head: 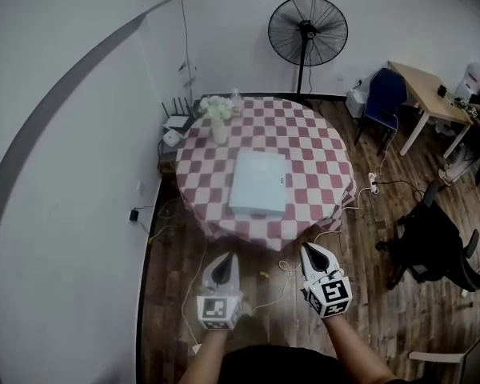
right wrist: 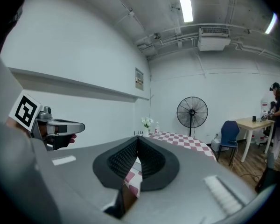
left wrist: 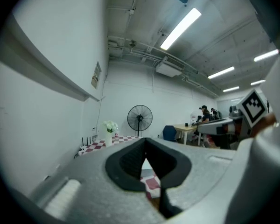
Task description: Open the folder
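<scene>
A pale blue-white folder [head: 258, 183] lies flat and closed in the middle of a round table with a red-and-white checked cloth [head: 320, 146]. My left gripper [head: 222, 256] and my right gripper [head: 309, 250] hover above the wooden floor short of the table's near edge, both pointing toward it, apart from the folder. Each is shut with nothing held. In the left gripper view the jaws [left wrist: 146, 149] meet at their tips, with the cloth [left wrist: 152, 183] showing through the gap below. In the right gripper view the jaws [right wrist: 137, 140] also meet, with the table [right wrist: 179, 139] beyond.
A white vase of flowers [head: 217, 118] and a small bottle [head: 235, 97] stand at the table's far left. A standing fan [head: 307, 32] is behind the table. A blue chair [head: 384, 96] and wooden desk [head: 426, 92] are at the right, a black chair [head: 432, 242] nearer. Cables [head: 194, 290] run over the floor.
</scene>
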Action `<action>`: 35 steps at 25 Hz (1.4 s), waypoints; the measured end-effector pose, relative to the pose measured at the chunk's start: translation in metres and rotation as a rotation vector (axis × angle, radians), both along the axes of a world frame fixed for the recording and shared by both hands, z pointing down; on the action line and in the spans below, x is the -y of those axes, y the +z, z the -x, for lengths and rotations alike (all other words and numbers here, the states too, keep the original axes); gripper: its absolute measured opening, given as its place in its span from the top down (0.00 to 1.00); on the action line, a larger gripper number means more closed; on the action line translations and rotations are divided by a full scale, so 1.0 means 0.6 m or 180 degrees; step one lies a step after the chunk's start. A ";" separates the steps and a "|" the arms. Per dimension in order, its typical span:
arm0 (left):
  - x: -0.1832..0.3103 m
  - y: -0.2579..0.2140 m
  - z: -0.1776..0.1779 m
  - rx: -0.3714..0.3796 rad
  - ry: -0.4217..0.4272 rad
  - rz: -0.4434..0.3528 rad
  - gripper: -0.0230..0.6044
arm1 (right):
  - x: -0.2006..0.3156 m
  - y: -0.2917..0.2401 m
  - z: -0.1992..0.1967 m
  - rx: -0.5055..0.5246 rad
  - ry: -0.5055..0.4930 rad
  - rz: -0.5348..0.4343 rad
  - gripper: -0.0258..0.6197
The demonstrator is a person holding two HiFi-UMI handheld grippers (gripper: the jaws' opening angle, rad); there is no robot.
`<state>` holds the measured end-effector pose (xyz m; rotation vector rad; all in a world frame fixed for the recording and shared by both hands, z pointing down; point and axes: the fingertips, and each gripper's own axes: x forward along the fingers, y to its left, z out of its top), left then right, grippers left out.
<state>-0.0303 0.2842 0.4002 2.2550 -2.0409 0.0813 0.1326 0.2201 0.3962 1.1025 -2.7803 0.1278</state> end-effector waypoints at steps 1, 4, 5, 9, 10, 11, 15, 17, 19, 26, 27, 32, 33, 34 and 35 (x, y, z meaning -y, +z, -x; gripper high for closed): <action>0.018 0.000 0.019 -0.0028 0.0024 0.0007 0.96 | 0.017 -0.001 0.018 -0.0029 0.0020 0.0005 0.96; 0.069 0.009 0.071 -0.0086 0.0126 0.0038 0.96 | 0.065 0.002 0.065 -0.0102 0.0107 0.0034 0.96; 0.086 0.015 0.086 -0.0114 0.0167 0.0057 0.96 | 0.080 0.006 0.078 -0.0110 0.0148 0.0056 0.96; 0.151 0.037 0.113 -0.0216 0.0363 0.0119 0.96 | 0.133 0.025 0.121 -0.0064 0.0340 0.0182 0.96; 0.164 0.044 0.116 -0.0205 0.0417 0.0142 0.96 | 0.142 0.031 0.129 -0.0061 0.0382 0.0210 0.96; 0.176 0.051 0.120 -0.0198 0.0464 0.0166 0.96 | 0.151 0.038 0.136 -0.0058 0.0424 0.0243 0.96; 0.215 0.059 0.126 -0.0166 0.0663 0.0167 0.96 | 0.180 0.058 0.144 -0.0022 0.0585 0.0383 0.96; 0.230 0.068 0.126 -0.0174 0.0727 0.0175 0.96 | 0.191 0.067 0.142 -0.0072 0.0626 0.0382 0.96; 0.248 0.073 0.125 -0.0224 0.0758 0.0185 0.96 | 0.203 0.077 0.144 -0.0153 0.0635 0.0363 0.96; 0.316 0.107 0.095 -0.0181 0.0883 0.0349 0.96 | 0.248 0.103 0.139 -0.0356 0.0564 0.0299 0.96; 0.327 0.114 0.089 -0.0166 0.0900 0.0366 0.96 | 0.257 0.106 0.137 -0.0352 0.0557 0.0304 0.96; 0.392 0.156 0.048 -0.0073 0.1043 0.0461 0.96 | 0.321 0.130 0.113 -0.0292 0.0603 0.0380 0.96; 0.405 0.165 0.038 -0.0055 0.1079 0.0525 0.96 | 0.335 0.135 0.108 -0.0291 0.0602 0.0401 0.96; 0.418 0.175 0.030 -0.0046 0.1100 0.0588 0.96 | 0.349 0.141 0.106 -0.0286 0.0588 0.0428 0.96; 0.429 0.184 0.023 -0.0042 0.1113 0.0645 0.96 | 0.361 0.150 0.105 -0.0283 0.0566 0.0461 0.96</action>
